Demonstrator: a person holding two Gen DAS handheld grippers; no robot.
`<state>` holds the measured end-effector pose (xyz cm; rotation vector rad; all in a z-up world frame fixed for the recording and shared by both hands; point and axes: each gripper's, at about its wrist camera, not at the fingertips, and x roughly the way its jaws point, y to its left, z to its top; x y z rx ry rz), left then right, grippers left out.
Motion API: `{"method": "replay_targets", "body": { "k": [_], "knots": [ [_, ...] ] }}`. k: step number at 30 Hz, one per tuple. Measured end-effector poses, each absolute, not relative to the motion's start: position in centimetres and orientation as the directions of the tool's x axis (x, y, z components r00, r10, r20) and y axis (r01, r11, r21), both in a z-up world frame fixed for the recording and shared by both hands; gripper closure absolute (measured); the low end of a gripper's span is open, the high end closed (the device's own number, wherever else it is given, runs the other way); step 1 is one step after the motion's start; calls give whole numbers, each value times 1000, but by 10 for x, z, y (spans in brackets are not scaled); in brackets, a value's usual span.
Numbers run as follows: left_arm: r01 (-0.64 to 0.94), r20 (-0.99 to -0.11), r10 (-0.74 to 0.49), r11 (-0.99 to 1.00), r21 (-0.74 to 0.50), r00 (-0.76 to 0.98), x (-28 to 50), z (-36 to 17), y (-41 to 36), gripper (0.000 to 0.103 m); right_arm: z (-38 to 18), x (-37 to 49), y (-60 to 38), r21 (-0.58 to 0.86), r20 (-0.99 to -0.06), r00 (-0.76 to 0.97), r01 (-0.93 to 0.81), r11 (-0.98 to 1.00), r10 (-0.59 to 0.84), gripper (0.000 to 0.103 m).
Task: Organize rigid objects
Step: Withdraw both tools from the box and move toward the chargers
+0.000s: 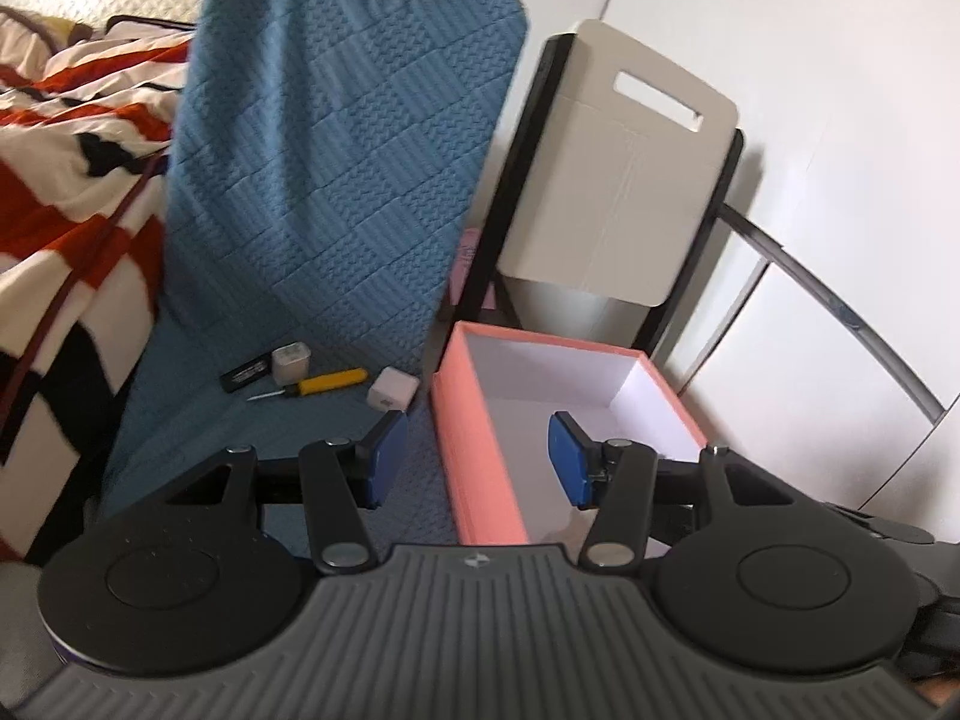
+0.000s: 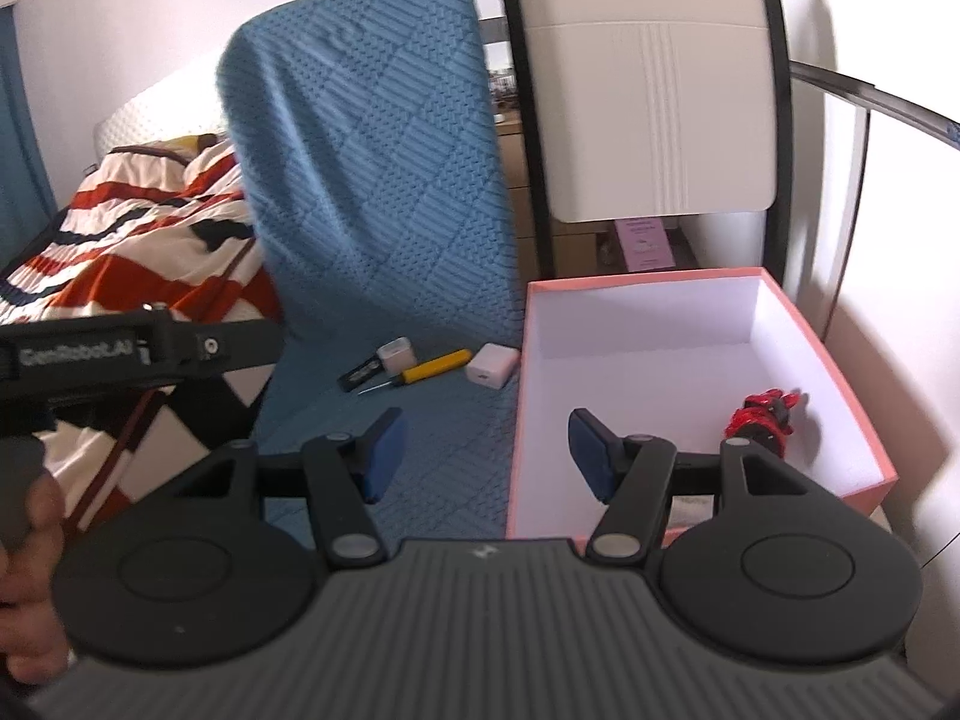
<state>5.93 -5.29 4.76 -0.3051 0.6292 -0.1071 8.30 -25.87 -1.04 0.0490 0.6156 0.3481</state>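
A bed point(image 2: 120, 252) with a striped blanket is seen on the left. A blue cloth point(image 2: 372, 180) is draped over one chair, back and seat. A white chair point(image 2: 648, 120) is set beside it. A pink box point(image 2: 834, 384) is placed on the white chair's seat, just beside the blue cloth. A red toy point(image 2: 762, 414) is seen lying inside the box, near its right wall. Four small things are laid on the blue seat, near the box: a yellow screwdriver point(image 2: 432, 367), a white charger point(image 2: 492, 363), a white case point(image 2: 393, 355) and a black stick point(image 2: 359, 373). The left gripper point(image 1: 477, 459) is held about half open, with nothing between its fingers. The right gripper point(image 2: 486, 456) is held the same way, empty too. The left gripper's handle is seen in a hand point(image 2: 30, 576) at the left edge.
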Motion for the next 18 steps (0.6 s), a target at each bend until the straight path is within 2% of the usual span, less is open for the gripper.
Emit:
{"method": "replay_targets", "body": {
  "k": [9,18],
  "knots": [
    [-25,-595,-165,954,-298,786,32,29,-25,45,-20,61,-234,152,-566,743,-331,931,357,41],
    [-70,-626,-151,947,-314,765,27,13,-10,45,-37,55,-221,141,-637,696,-318,938,332,41]
  ]
}}
